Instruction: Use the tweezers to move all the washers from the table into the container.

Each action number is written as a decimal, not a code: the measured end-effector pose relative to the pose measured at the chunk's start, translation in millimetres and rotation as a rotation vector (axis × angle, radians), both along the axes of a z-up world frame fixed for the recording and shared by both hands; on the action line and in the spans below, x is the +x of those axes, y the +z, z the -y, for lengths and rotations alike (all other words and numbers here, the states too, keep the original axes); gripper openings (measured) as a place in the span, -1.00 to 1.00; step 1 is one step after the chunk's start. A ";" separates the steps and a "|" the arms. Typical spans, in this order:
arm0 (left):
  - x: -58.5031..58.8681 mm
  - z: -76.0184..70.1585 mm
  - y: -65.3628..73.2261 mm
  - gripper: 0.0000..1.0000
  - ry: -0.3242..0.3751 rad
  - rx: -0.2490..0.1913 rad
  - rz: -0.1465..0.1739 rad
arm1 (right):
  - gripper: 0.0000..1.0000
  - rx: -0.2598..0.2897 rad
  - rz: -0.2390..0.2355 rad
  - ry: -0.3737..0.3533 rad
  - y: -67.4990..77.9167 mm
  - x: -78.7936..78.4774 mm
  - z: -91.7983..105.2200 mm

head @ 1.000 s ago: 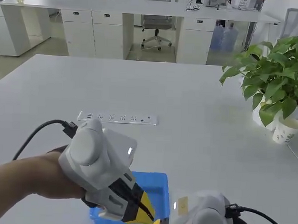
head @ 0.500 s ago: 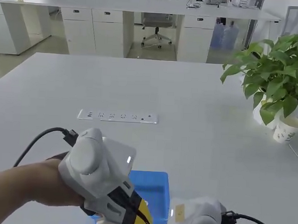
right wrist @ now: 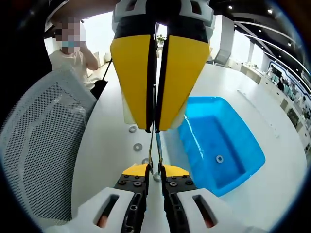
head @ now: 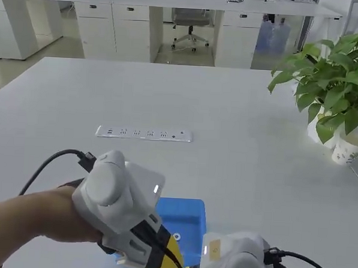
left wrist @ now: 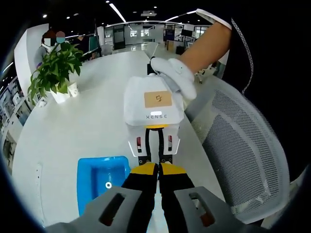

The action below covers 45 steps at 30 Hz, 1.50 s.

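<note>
A blue rectangular container [right wrist: 214,136] is seen open, with one small metal washer [right wrist: 219,158] lying flat inside. Three more washers [right wrist: 138,146] are scattered just beside its long wall. Thin tweezers [right wrist: 154,141] are pointed down near them.

White-shelled left tool [left wrist: 159,171] and right tool [right wrist: 154,170]: yellow-padded black jaws, black cable [head: 48,159] each, tan XENSE label [left wrist: 158,99] on right.
</note>
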<state>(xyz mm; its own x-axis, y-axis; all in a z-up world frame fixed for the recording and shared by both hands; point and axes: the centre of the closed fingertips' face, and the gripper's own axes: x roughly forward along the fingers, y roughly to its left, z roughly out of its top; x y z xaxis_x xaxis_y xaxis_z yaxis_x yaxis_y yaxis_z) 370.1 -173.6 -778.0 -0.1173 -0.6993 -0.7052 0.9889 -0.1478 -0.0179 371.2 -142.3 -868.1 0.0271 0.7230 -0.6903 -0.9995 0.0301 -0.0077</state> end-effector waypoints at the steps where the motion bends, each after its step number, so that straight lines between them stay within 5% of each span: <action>1: -0.3 -0.1 -0.7 -0.91 0.001 0.000 -0.002 | -0.77 -0.001 -0.002 0.000 -0.6 -0.6 -0.1; 45: 1.7 3.6 -8.9 -0.92 0.006 -0.004 -0.005 | -0.75 -0.014 -0.015 -0.001 -9.2 -0.4 2.6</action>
<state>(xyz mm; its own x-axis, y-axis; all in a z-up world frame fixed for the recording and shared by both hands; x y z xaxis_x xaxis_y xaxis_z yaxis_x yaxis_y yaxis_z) 371.8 -177.2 -786.9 -0.1165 -0.7027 -0.7018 0.9896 -0.1419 -0.0221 370.8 -144.9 -877.4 0.0170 0.7131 -0.7008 -0.9995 0.0307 0.0069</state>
